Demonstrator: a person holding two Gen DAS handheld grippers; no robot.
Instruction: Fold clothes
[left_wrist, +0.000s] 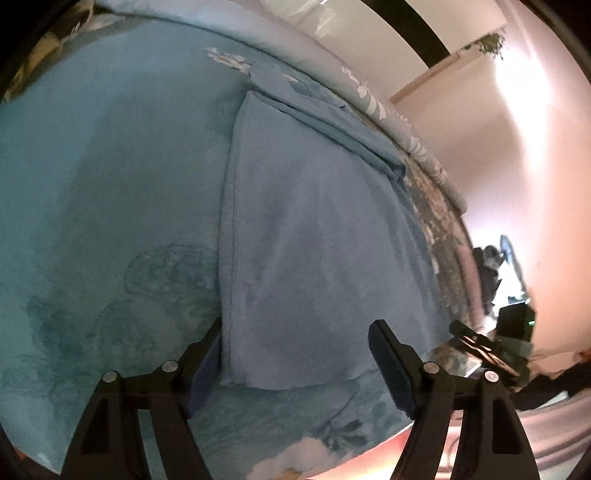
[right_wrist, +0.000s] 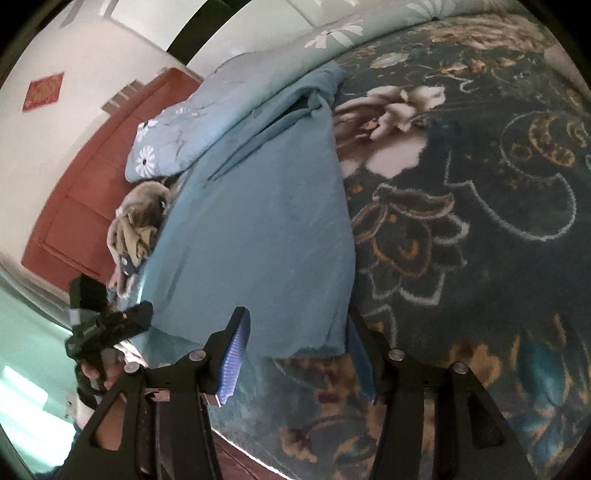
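Note:
A light blue garment (left_wrist: 314, 240) lies flat on the bed, folded into a long strip with its sleeves bunched at the far end. My left gripper (left_wrist: 295, 332) is open, its fingers straddling the garment's near left corner without pressing on it. In the right wrist view the same garment (right_wrist: 266, 221) runs away from me. My right gripper (right_wrist: 297, 319) is open around the near right corner, with the hem lying between the pads. The left gripper (right_wrist: 110, 325) shows there too, held by a hand (right_wrist: 107, 373). The right gripper (left_wrist: 476, 343) appears at the right of the left wrist view.
A teal bedspread (left_wrist: 110, 184) lies under the garment's left half and a dark floral blanket (right_wrist: 461, 221) under its right. A daisy-print pillow (right_wrist: 166, 140) and a crumpled patterned cloth (right_wrist: 140, 218) sit beyond, by a red-brown headboard (right_wrist: 85, 184). The bed's edge runs just below both grippers.

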